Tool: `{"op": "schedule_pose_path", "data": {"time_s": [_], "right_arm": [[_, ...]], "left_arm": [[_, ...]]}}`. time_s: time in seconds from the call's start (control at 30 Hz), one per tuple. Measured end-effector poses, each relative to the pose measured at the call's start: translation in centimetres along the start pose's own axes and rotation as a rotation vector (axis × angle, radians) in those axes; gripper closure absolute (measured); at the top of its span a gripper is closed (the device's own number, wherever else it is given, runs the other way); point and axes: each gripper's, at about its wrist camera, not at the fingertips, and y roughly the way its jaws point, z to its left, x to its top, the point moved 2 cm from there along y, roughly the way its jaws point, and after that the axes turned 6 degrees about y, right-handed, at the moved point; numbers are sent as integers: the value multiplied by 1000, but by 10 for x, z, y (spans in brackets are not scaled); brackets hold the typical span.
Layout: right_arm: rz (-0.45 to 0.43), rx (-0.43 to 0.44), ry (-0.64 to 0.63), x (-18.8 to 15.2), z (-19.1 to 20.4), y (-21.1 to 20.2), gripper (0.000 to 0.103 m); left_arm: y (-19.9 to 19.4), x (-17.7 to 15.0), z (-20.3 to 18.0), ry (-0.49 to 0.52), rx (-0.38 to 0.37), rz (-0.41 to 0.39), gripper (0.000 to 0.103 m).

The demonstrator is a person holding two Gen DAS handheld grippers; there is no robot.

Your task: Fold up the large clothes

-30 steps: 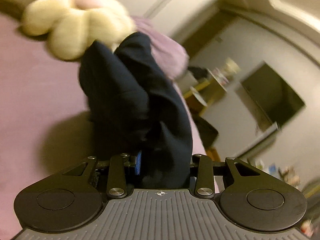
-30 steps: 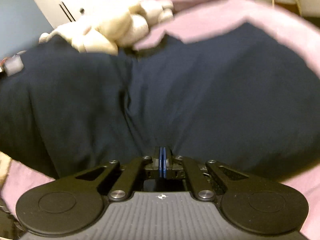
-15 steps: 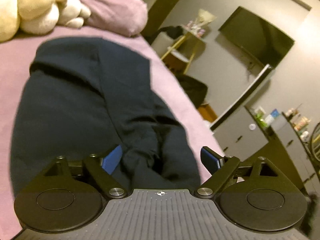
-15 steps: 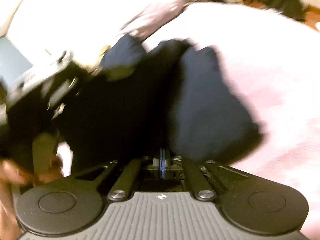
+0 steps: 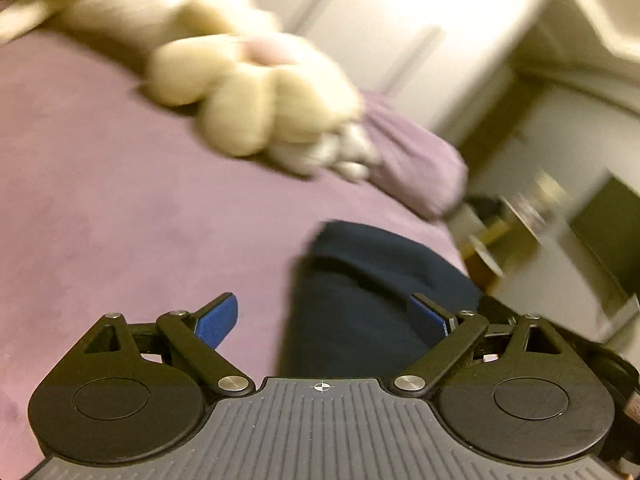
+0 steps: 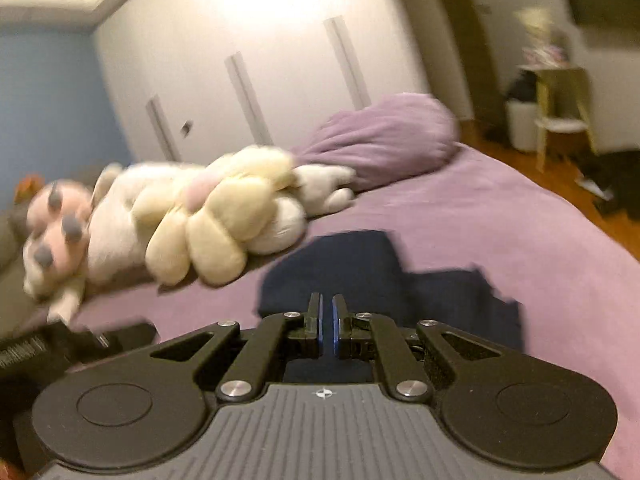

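Note:
A dark navy garment lies bunched in a compact heap on the purple bed. My left gripper hovers low over its near edge, jaws opening wide; the cloth lies under the right blue pad, and neither pad presses on it. In the right wrist view the garment rests just beyond my right gripper. Its jaws are opening, a thin slit apart with no cloth between them. The picture is blurred by motion.
A cream and pink plush toy and a purple pillow lie at the head of the bed. White wardrobe doors stand behind them. A yellow side table and dark things on the floor are at the right.
My left gripper let go of the navy garment and opened wide. My right gripper rose off the cloth and its pads parted slightly. The garment now lies on the bed.

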Motion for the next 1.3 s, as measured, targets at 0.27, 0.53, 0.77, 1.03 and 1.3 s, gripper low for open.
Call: {"op": "schedule_pose_path", "data": {"time_s": [0.27,0.53,0.77,1.03,1.3], "right_arm": [[67,-51,-293,-13,77,138,97],[64,-344,-138,-27,-56,189,98],[-40,-343,18,-42,-112,150,103],[-59,-278,45,-54,-132,158,103],[-69,-219,97,-44,-134,142,103]], "left_arm": [[27,12,1,70,77,31,7],[108,-4,-90,196,-21,67,7],[164,-54,-131,367,52,44,3],[200,-75,-101,313,123,86,0],[176,-72,-95,300,85,84,0]]}}
